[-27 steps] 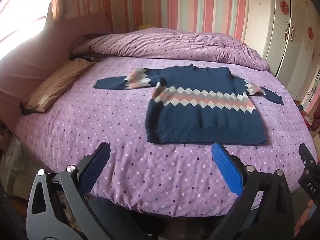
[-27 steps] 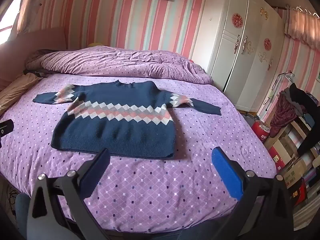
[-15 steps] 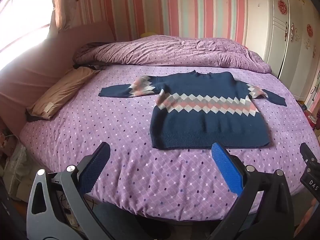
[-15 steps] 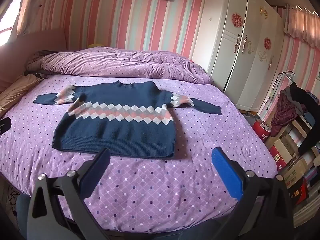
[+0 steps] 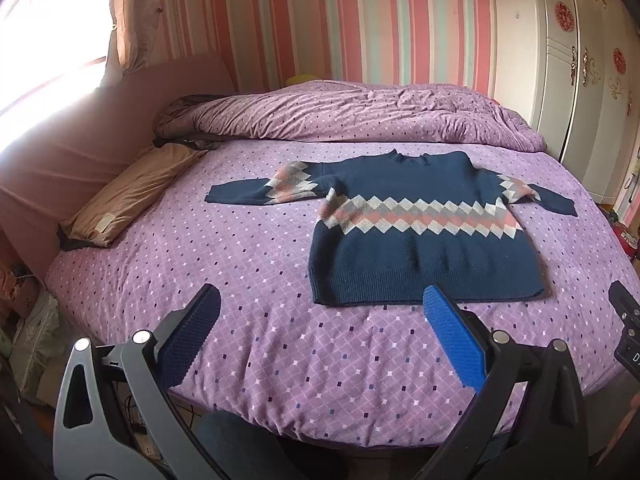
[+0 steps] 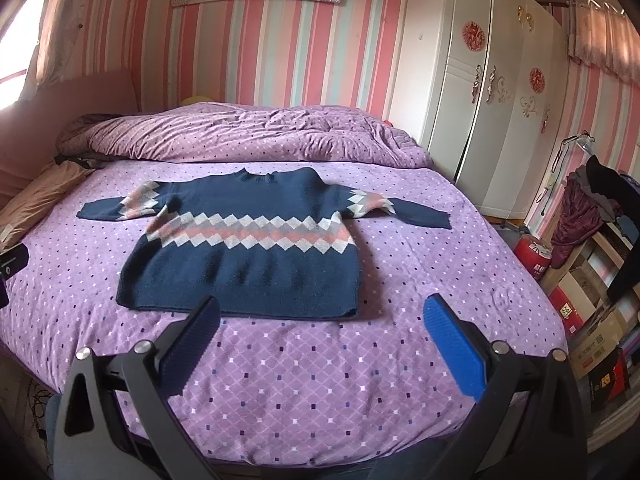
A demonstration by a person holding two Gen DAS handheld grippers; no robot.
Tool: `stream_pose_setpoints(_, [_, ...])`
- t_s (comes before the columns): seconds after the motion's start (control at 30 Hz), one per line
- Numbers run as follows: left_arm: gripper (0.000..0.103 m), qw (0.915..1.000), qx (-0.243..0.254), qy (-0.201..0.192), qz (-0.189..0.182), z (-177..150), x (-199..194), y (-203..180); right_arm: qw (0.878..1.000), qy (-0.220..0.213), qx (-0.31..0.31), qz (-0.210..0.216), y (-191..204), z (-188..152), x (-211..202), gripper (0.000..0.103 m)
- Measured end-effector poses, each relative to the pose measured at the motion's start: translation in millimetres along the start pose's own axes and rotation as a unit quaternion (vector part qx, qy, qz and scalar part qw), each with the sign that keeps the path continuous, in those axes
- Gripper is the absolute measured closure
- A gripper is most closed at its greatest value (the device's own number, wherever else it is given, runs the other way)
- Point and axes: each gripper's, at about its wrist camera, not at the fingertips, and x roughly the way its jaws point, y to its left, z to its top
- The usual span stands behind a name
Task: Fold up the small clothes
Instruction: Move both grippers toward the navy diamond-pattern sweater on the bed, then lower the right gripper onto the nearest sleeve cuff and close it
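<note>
So the sweater [image 5: 424,236] is laid out flat on the purple bed [image 5: 248,240], front up, both sleeves stretched sideways, collar pointing to the top of the frame and the hem edge closest to the cameras. Nothing folded yet as far as I can tell.

Both tongs are spread wide with nothing in them. The left gripper [image 5: 320,332] hangs at the bottom of its frame over bare bedspread; the sweater sits up and to the right of it, hem just past the blue pad. The right gripper [image 6: 320,332] has the sweater up and to the left, with its dark pad overlapping the hem in the picture, though I can't say it's touching.

The bit that matters: the sleeves run left-right across the frame, body runs bottom-to-top. Left sleeve ends mid-left in the left view, right sleeve ends mid-right in the right view, so each hand is nearer its own sleeve. I'd guess sleeves get folded in first.

A tan pillow [image 5: 132,196] sits upper left, well apart.
</note>
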Motion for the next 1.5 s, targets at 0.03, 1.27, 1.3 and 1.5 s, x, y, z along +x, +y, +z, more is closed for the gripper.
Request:
stream_pose_setpoints(0.03, [0.003, 1.0000, 0.000, 0.000, -0.001, 0, 0, 0, 1.000, 0.000, 0.000, 0.001, 0, -2, 0, 0.001])
stream_pose_setpoints(1.27, [0.003, 0.9995, 0.027, -0.010, -0.014, 30, 60, -20, 0.998, -0.010, 0.019, 0.054, -9, 30, 73, 0.001])
stream_pose_setpoints(1.3, [0.003, 0.9995, 0.026, -0.009, -0.014, 35, 64, -22, 0.998, -0.015, 0.019, 0.055, -11, 35, 77, 0.001])
stream_pose_setpoints(1.5, [0.003, 0.9994, 0.019, -0.015, -0.024, 69, 92, -38, 0.999, -0.038, 0.001, 0.039, -24, 65, 109, 0.001])
